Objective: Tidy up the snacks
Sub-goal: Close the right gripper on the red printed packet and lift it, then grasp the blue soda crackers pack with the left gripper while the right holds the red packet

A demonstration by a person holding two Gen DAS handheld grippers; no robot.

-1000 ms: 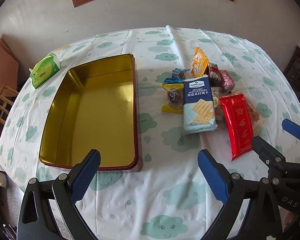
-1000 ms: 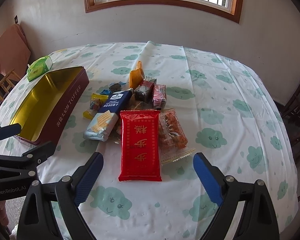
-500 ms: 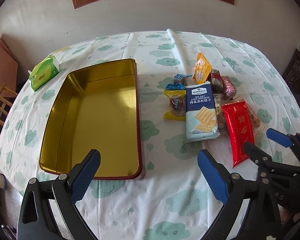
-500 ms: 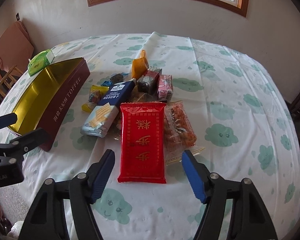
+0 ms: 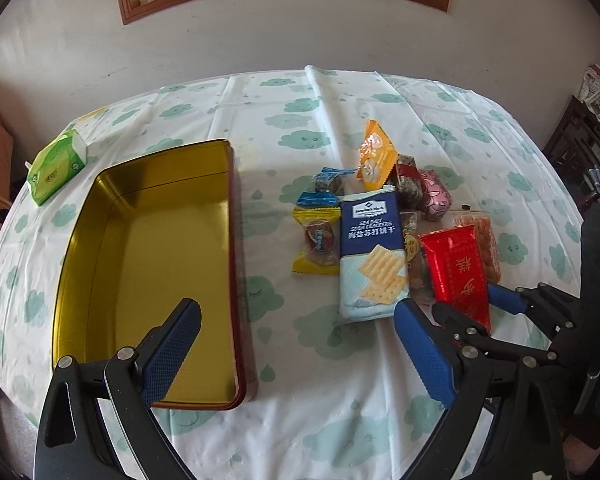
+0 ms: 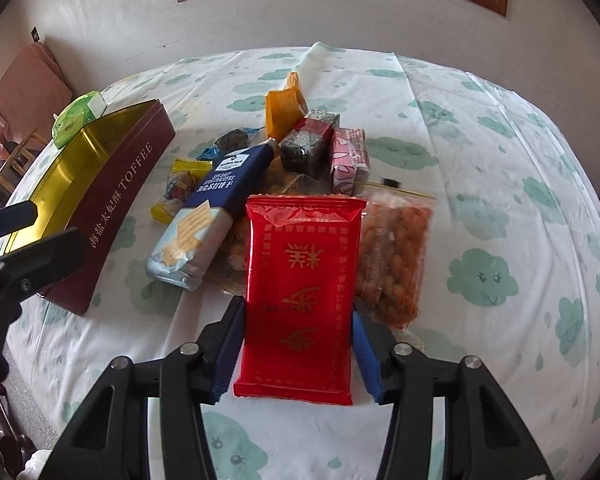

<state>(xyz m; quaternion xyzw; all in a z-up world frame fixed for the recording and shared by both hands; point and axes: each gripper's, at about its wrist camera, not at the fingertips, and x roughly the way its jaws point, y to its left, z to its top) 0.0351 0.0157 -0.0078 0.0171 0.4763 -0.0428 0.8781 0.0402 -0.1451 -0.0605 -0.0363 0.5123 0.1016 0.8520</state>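
Left wrist view
- Left tool (image 5: 296, 344): bottom of the frame, blue pads wide apart, nothing between them; the left pad overlaps the tin's near end in the picture.
- Toffee tin (image 5: 100, 264): open, gold inside, left of centre on the cloud-print worktop (image 5: 300, 412).
- Snacks: heaped right of centre, apart from the tin; a sea salt soda cracker pack (image 5: 372, 256) lies lengthwise, a yellow-wrapped candy (image 5: 316, 240) just left of it, an orange packet (image 5: 374, 160) stands tilted behind.
- Red packet (image 5: 458, 268): right edge of the heap, its near end between the right tool's (image 5: 466, 310) blue pads.
- Green tissue pack (image 5: 56, 166): upper left, beyond the tin.

Right wrist view
- Right tool (image 6: 296, 354): bottom centre; its pads have just been closing and now stand against the two long sides of the red packet (image 6: 302, 280), clamped on it.
- Red packet: centre, lying flat, still on the worktop (image 6: 500, 200).
- Bag of orange nuts (image 6: 392, 256): touching the packet's right side.
- Cracker pack (image 6: 208, 208): left of the packet, slanted.
- Toffee tin (image 6: 116, 196): left edge, maroon wall lettered TOFFEE.
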